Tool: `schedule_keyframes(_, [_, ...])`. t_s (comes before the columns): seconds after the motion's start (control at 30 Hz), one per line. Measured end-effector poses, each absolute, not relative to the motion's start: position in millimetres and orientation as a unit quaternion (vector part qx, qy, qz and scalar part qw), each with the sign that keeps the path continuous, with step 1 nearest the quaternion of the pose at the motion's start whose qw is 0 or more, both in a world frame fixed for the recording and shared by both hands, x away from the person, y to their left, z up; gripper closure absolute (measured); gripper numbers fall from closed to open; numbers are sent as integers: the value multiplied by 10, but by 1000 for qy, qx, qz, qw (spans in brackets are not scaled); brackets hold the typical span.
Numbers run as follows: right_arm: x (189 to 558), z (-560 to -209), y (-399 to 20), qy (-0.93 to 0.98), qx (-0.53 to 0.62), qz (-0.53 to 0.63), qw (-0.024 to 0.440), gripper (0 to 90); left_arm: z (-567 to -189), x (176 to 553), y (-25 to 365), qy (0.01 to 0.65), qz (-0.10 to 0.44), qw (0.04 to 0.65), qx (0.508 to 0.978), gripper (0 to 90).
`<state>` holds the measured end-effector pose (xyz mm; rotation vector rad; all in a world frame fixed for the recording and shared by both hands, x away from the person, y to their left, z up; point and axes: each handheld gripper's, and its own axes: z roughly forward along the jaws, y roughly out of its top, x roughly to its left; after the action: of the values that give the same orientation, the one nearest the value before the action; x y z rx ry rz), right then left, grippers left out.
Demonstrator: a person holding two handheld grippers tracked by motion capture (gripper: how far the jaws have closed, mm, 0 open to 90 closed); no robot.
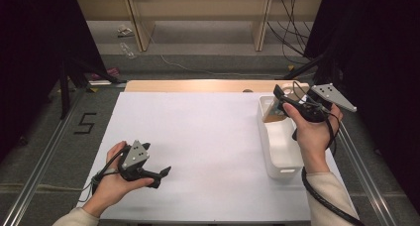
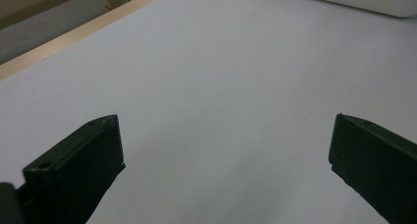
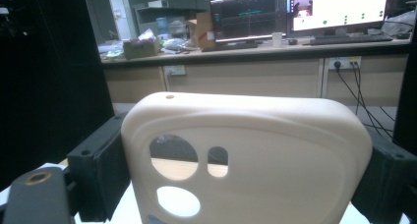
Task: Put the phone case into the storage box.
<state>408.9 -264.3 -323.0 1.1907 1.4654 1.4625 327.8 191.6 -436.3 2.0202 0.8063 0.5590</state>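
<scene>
At the left of the high view, the left gripper (image 1: pixel 161 175) rests low over the table (image 1: pixel 198 137), a matt black body with a flat grey three-cornered plate on top, held in the person's left hand (image 1: pixel 111 184). Its own view shows two blocky black jaws with squared ends standing wide apart, released, with the smooth white sheet of the table between them. The sheet is plain and lies on a pale wooden board whose edge shows along the far side. Further right stands a long white plastic bin (image 1: pixel 280 151) with rounded corners and thin glossy walls. Over its far end the right hand (image 1: pixel 312 134) holds the right gripper (image 1: pixel 277 94), with a black cable trailing down the sleeve. In the right gripper view its jaws are clenched on a cream phone case (image 3: pixel 246 155), gripped by its two long sides and held upright; the case is smooth, soft-looking, with rounded corners, two round camera cut-outs and a small oblong one.
</scene>
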Motion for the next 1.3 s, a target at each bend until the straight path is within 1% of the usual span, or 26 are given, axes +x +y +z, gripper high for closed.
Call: schedule_keyframes(1.3, [4282, -3225, -2678, 589, 482, 526, 378, 126, -4361, 3284, 1915, 324, 223, 435, 810, 0])
